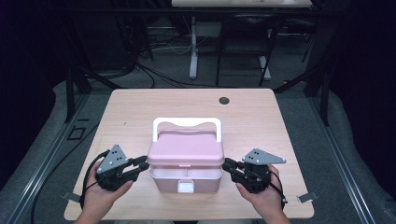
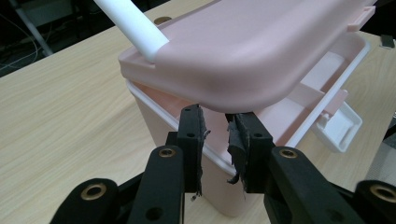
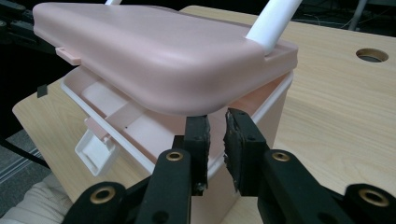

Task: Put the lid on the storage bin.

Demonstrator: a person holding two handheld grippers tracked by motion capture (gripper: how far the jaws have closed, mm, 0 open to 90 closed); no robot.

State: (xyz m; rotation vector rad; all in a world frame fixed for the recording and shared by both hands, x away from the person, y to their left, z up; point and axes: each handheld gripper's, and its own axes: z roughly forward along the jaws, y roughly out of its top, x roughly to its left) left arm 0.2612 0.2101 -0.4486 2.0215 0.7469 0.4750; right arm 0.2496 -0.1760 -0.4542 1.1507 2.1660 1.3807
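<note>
I see pink box (image 1: pixel 185 179) on table (image 1: pixel 140 112), lid (image 1: pixel 186 150) raised ajar, left gripper (image 1: pixel 143 164) narrow under lid edge, right gripper (image 1: pixel 229 164) narrow, gripping nothing.

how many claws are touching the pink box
2. The left claw sits under the left edge of the raised lid of the pink box; the right claw sits under the lid's right edge.

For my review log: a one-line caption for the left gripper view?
Left gripper tips under the raised pink lid of the open box.
</note>
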